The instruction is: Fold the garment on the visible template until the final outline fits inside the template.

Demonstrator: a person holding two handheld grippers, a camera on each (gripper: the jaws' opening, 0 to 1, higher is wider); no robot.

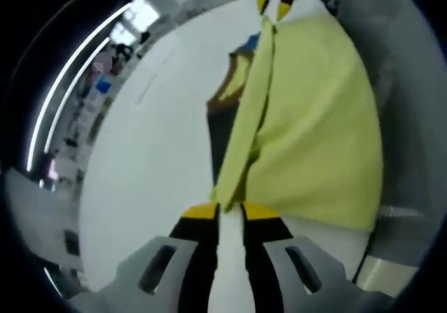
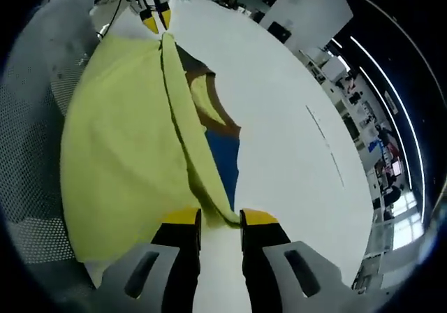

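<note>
Two grippers: left gripper [image 1: 230, 214] and right gripper [image 2: 220, 220] are each pinching one end of the garment's [image 1: 314, 131] raised fold.
Hidden: template is lying mostly under cloth, only a dark and blue patch [image 2: 222, 145] peeking out.
Room: white table [image 2: 293, 131] is lying open beside the fold.

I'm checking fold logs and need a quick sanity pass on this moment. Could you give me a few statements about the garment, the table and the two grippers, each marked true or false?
1. The garment is yellow-green. True.
2. The left gripper hangs open, well clear of the cloth. False: its jaws are pinched on an edge of the garment.
3. The right gripper grips a garment edge. True.
4. The table is black. False: it is white.
5. A blue patch shows beside the garment's raised fold. True.
6. The garment lies fully flat. False: a fold runs lifted between both grippers.
</note>
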